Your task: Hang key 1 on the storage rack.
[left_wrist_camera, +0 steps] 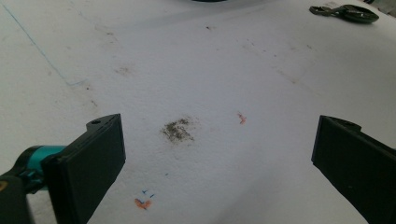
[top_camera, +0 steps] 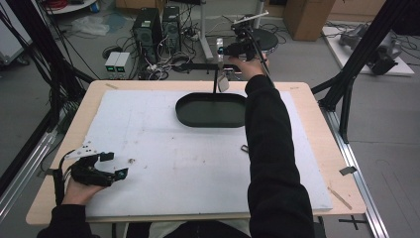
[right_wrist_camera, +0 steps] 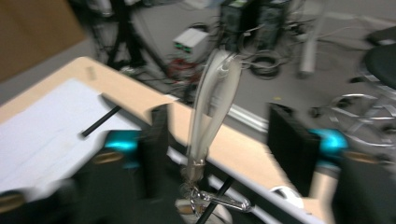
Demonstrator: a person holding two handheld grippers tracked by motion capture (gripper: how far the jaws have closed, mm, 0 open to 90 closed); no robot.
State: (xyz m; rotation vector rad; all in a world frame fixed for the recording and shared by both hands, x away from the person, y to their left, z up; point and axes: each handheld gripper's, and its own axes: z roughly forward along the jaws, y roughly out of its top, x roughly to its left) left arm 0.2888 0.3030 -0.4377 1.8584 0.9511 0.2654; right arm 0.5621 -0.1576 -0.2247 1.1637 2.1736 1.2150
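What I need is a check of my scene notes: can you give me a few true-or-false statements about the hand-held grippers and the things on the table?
1. The left hand-held gripper rests on the white mat with its jaws open. True.
2. The right hand-held gripper is clamped on the white looped piece. False: its jaws stand apart on either side of the piece and do not press on it.
3. A metal clip is joined to the white looped piece. True.
4. The black tray sits at the mat's near left corner. False: it lies at the far side, near the middle.
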